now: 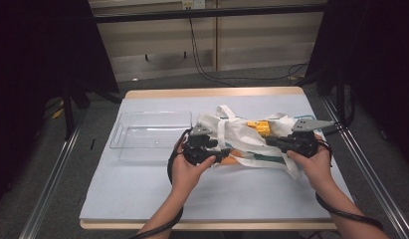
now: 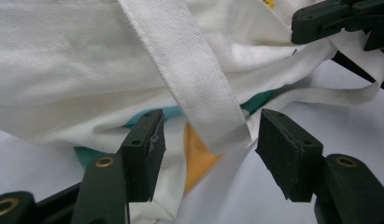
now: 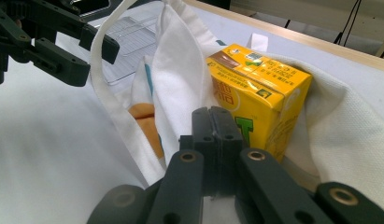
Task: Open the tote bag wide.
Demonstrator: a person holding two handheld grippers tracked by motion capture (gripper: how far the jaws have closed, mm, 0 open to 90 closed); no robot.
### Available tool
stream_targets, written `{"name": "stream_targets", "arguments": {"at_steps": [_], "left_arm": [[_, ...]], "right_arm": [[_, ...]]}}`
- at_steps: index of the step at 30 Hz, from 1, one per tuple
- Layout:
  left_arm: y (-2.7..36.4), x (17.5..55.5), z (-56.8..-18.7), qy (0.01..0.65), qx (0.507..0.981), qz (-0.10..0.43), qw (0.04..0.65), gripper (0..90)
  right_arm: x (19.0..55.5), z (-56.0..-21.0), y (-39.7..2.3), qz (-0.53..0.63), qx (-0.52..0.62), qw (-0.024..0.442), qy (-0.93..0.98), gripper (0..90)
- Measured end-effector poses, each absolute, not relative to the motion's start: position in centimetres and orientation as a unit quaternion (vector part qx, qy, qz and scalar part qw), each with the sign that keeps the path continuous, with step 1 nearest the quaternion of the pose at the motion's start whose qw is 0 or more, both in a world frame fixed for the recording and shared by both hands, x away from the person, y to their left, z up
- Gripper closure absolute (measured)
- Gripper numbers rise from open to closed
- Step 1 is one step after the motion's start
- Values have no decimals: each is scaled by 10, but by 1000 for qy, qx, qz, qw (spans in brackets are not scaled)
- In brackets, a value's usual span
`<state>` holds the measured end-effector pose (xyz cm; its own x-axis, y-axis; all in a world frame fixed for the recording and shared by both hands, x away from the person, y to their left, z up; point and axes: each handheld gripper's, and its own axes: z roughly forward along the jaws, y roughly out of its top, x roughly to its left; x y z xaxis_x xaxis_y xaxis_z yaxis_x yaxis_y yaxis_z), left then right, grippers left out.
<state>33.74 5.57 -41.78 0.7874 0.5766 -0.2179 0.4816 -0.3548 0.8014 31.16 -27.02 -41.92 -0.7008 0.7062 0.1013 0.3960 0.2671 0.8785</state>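
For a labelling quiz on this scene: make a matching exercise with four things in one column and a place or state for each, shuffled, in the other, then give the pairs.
Things:
1. left tool
2. right tool
3. yellow carton
4. clear tray

Places or states:
A. sits in the mouth of the white bag
B. jaws apart, a white strap hanging between them
C. empty, left of the bag on the table
D. jaws pressed together at the bag's edge

Pairs: 1-B, 2-D, 3-A, 4-C
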Motion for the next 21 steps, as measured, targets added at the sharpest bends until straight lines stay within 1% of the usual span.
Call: {"name": "stream_targets", "arguments": {"at_steps": [6, 10, 15, 21], "left_arm": [[62, 334, -415, 320, 822, 54, 467, 421], [61, 332, -408, 313, 823, 53, 471, 452], [59, 331, -399, 303, 827, 59, 470, 511], [59, 331, -399, 303, 829, 68, 466, 549]], "right_arm": [[313, -418, -270, 491, 355, 157, 780, 894], [312, -419, -269, 488, 354, 157, 782, 894], [313, -419, -269, 489, 355, 157, 781, 894], [313, -418, -269, 489, 356, 157, 780, 894]]}}
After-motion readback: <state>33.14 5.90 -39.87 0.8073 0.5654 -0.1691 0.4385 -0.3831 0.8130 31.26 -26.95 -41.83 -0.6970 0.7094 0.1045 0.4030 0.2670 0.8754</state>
